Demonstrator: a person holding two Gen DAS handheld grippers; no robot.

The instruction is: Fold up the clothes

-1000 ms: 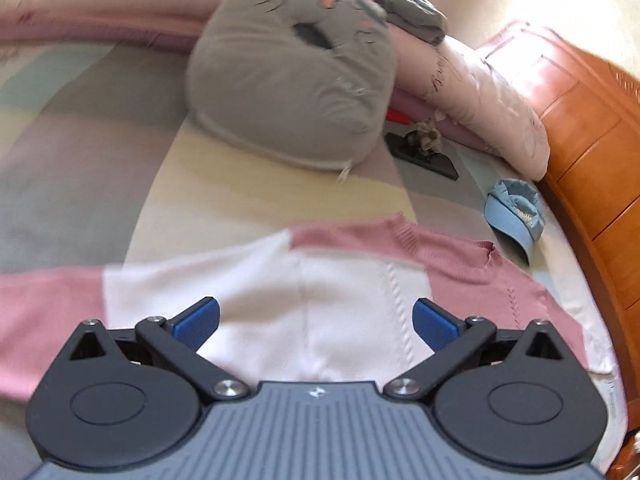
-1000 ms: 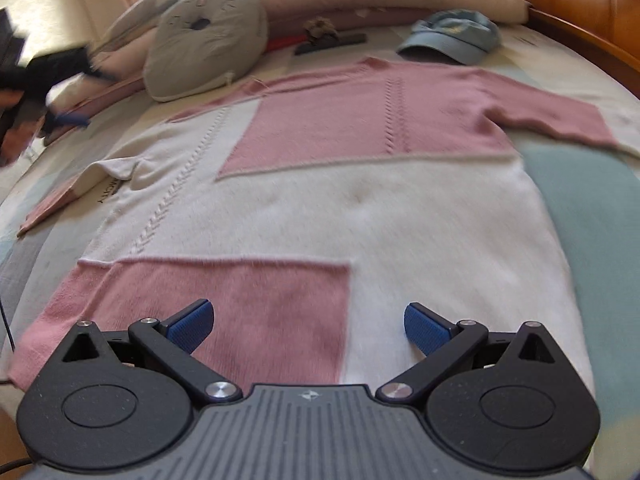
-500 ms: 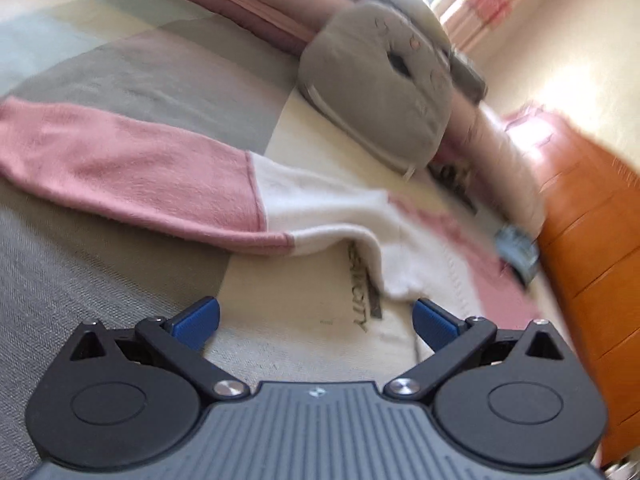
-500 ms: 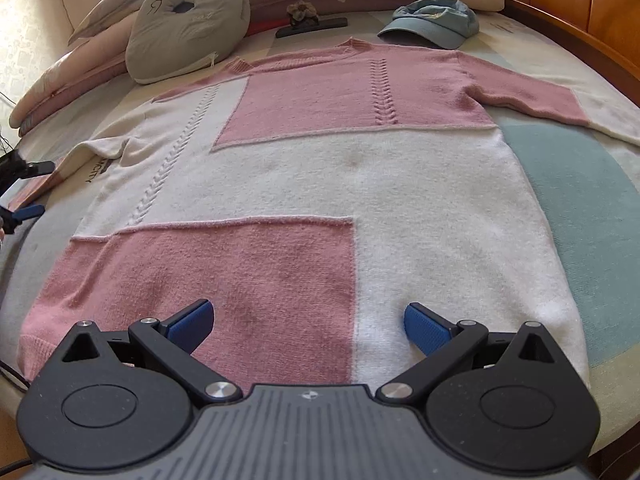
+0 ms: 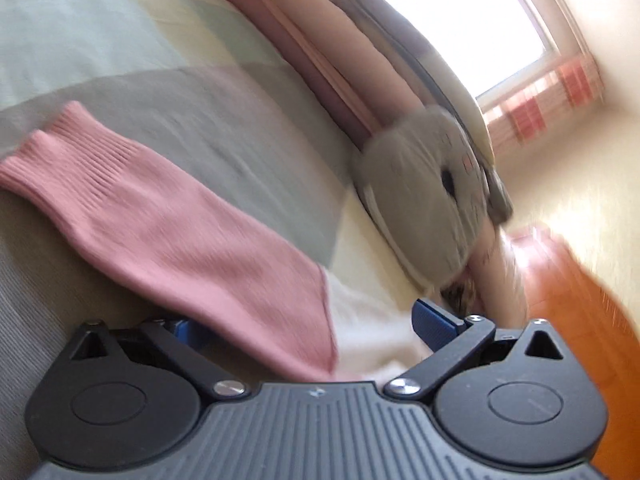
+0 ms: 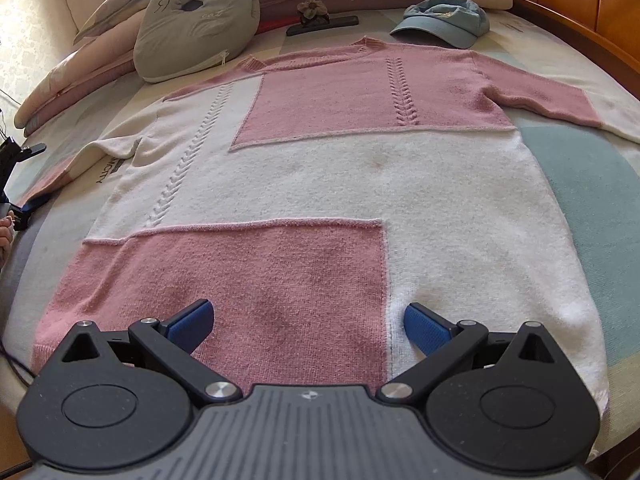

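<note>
A person's left gripper (image 5: pixel 312 332) has swung out along the bed (image 5: pixel 120 60) over the past second, leaving the chest of the pink-and-white sweater (image 6: pixel 320 176) to settle low over its left sleeve (image 5: pixel 168 232), whose ribbed pink cuff lies flat at the far left of the left wrist view. The fingers stand apart on either side of the sleeve near the seam where pink meets white, the left pad partly hidden beneath the cloth; nothing is clamped yet, though the blur makes fine contact hard to judge. A grey cat-face cushion (image 6: pixel 196 20) sits beyond, against the pillows. To the right, the right gripper (image 6: pixel 308 326) has crept forward to hover over the sweater's hem, fingers wide apart and empty, the garment spread face-up across the bed with a blue cap (image 6: pixel 444 20) near its collar. The shift suggests the fold will begin with the left sleeve, brought inward across the body.
</note>
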